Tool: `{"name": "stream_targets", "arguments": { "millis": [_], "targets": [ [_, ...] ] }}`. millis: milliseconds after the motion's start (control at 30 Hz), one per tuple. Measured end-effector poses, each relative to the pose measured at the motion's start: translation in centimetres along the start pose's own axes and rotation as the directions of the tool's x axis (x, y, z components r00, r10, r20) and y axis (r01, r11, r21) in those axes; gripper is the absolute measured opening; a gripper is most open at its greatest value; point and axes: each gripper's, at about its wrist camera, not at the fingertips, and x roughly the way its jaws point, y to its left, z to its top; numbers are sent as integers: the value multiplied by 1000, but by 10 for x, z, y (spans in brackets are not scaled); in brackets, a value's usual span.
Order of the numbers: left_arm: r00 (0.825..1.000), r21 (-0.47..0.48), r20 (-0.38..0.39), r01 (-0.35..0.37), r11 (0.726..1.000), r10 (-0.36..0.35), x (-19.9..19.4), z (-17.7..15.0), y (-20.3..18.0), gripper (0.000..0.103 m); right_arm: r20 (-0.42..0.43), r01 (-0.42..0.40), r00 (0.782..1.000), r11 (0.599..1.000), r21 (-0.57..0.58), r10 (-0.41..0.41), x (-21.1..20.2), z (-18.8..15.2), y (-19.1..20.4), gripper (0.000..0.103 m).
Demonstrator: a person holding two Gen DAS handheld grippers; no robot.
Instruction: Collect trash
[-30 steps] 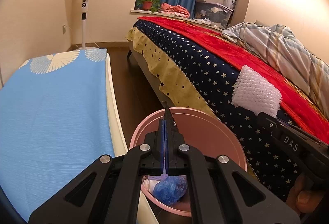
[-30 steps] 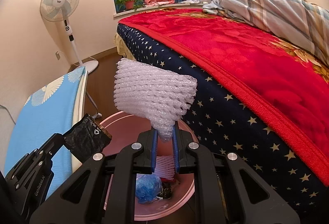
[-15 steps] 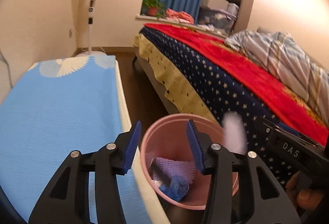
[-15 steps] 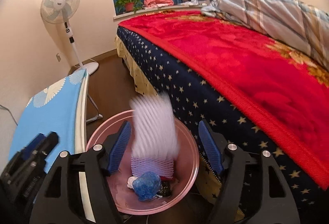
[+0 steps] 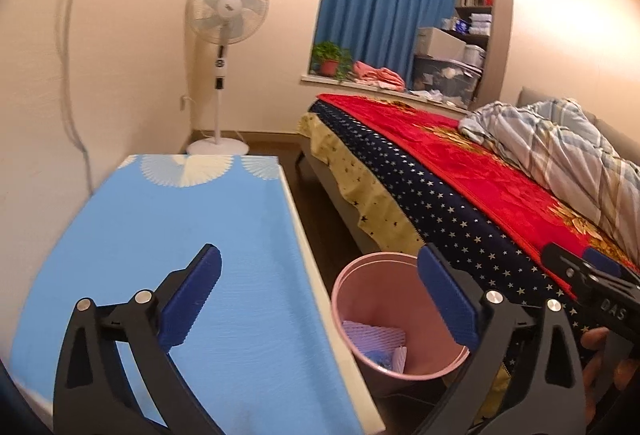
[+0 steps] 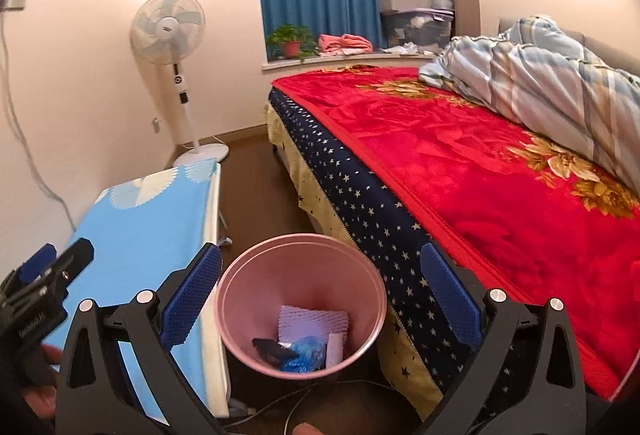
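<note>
A pink bin (image 6: 304,367) stands on the floor between the blue table and the bed; it also shows in the left wrist view (image 5: 360,275). Inside it lie white foam net pieces (image 6: 312,323), a blue crumpled bag (image 6: 304,351) and a black wrapper (image 6: 272,349). My right gripper (image 6: 320,291) is open and empty above the bin. My left gripper (image 5: 320,295) is open and empty, over the table edge and the bin. The left gripper shows at the left of the right wrist view (image 6: 40,283); the right gripper shows at the right of the left wrist view (image 5: 592,275).
A table with a blue cloth (image 5: 180,255) is on the left. A bed with a red blanket (image 6: 500,187), a starry cover and a striped duvet (image 6: 540,75) is on the right. A standing fan (image 5: 226,19) is at the back. Cables (image 6: 300,407) lie on the floor.
Both grippers opened and let go of their trash: the foam net from the right, the black wrapper from the left, now in the bin. Both grippers have risen and pulled back.
</note>
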Motion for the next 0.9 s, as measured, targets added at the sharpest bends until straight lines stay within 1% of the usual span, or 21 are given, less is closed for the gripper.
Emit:
{"name": "stream_targets", "arguments": {
  "millis": [133, 233, 367, 500, 633, 733, 900],
  "targets": [
    [999, -15, -21, -33, 999, 32, -19, -10, 9, 95, -13, -32, 999, 999, -13, 32, -19, -16, 5, 98],
    [999, -12, -25, -48, 999, 47, -37, -20, 16, 95, -22, -39, 999, 998, -39, 38, -29, -30, 12, 98],
    [997, -33, -37, -75, 997, 74, -60, -36, 28, 95, -36, -60, 998, 995, -73, 58, -38, -49, 25, 98],
    [989, -36, -43, -141, 989, 139, -80, -55, 39, 95, -48, -78, 996, 991, -105, 73, -39, -58, 39, 98],
    [980, -21, -75, -186, 982, 184, -80, -72, 51, 95, -42, -77, 997, 987, -138, 71, -39, -64, 48, 98],
    [975, -21, -101, -201, 979, 198, -73, -80, 57, 95, -51, -81, 996, 988, -131, 75, -36, -67, 50, 98],
    [972, 2, -89, -218, 976, 218, -73, -85, 58, 95, -45, -89, 996, 986, -142, 83, -34, -70, 57, 98]
  ]
}}
